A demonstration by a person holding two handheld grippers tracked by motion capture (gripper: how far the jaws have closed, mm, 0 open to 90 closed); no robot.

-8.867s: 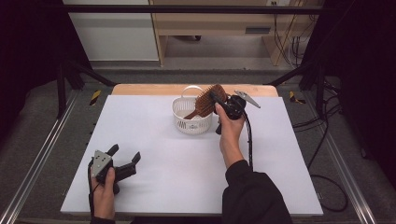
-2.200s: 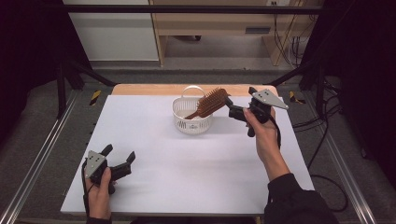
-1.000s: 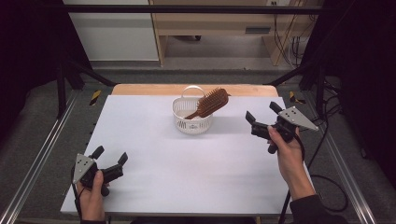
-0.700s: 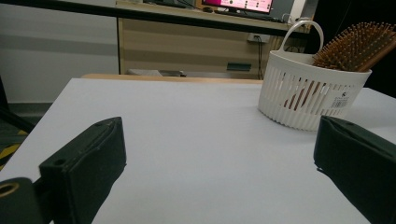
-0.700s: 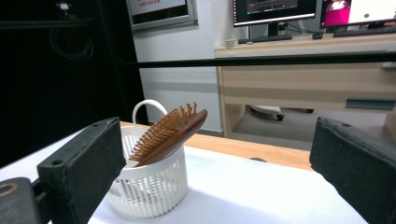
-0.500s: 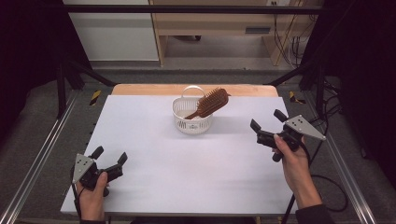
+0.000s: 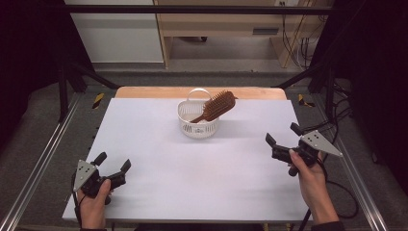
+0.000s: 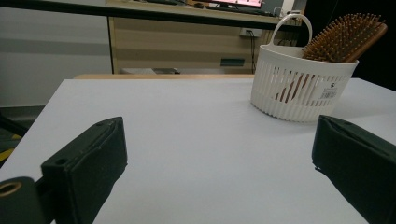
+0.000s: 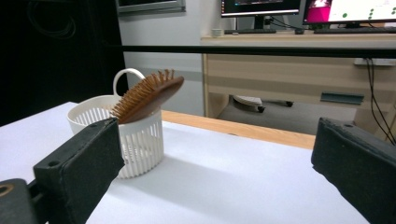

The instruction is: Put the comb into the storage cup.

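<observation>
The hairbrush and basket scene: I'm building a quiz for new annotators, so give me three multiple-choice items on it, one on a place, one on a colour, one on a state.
1. Where is the hairbrush?
A. Flat on the table
B. In the basket, handle down, head leaning over the rim
C. Held in the right gripper

2. What colour is the basket?
A. White
B. Blue
C. Black

3. How do the jaws of the left gripper stand?
A. Shut on the brush
B. Shut on nothing
C. Open, holding nothing

Answers:
1. B: in the high view the brush head sticks out above the basket's rim, and the left gripper view shows the handle through the slats.
2. A: its slatted wall and loop handle are white in all three views.
3. C: in the left gripper view the two black jaws stand wide apart with bare table between them.
</observation>
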